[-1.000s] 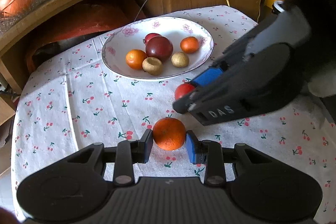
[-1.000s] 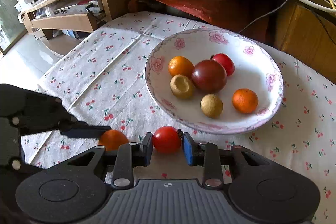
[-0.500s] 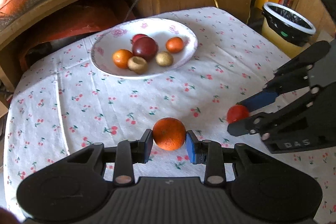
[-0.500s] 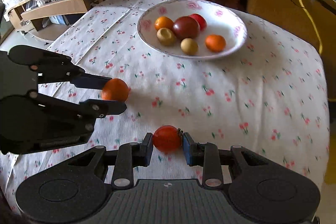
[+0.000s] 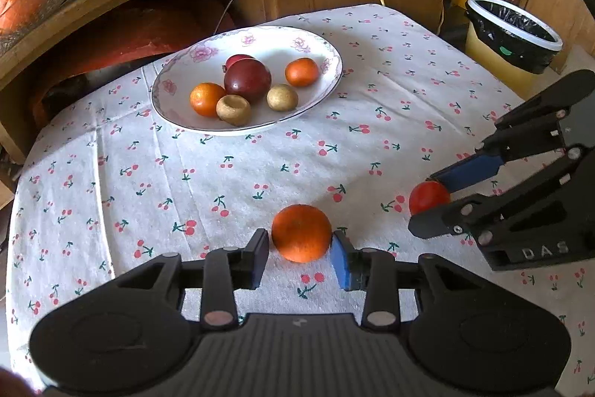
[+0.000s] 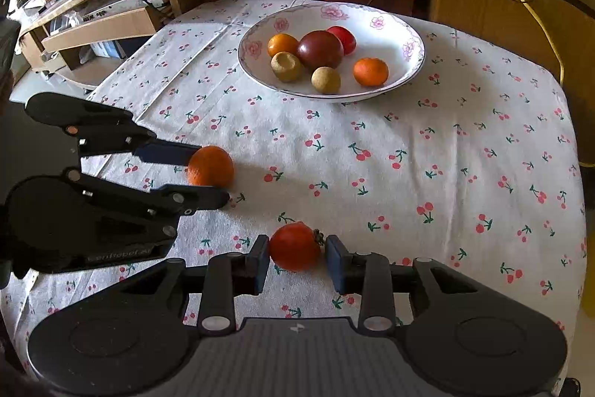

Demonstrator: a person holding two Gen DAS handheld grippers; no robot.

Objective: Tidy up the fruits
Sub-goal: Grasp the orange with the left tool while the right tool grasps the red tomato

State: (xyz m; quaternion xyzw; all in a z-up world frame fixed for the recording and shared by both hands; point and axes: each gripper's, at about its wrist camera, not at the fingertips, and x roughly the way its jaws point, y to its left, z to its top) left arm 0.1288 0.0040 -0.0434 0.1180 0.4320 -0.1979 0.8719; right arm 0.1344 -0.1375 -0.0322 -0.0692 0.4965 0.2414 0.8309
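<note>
Fruits: two loose items are being handled on the cherry-print cloth of the worktop (image 5: 230,173), well short of the floral plate (image 5: 178,121).

Item 1, mandarin (image 5: 301,238): it is sitting between the pads of the left hand-held gripper (image 5: 300,253). The jaws are standing slightly apart; a sliver of gap is showing at the left pad, so it is judged released or only lightly touched.

Item 2, red tomato (image 6: 295,246): it is lying between the pads of the right hand-held gripper (image 6: 296,261), whose jaws are likewise parted, with a gap beside the stem on the right.

Plate contents: a dark red plum (image 5: 247,79), two further mandarins, two small brown fruits and one red fruit partly hidden behind the plum.

Handling note, as a judgement: whether the step is a release or a grasp cannot be told. If releasing, each gripper is best drawn straight back so that no pad is nudging round fruit into a roll. If grasping, the pads should be closed across the widest part.
</note>
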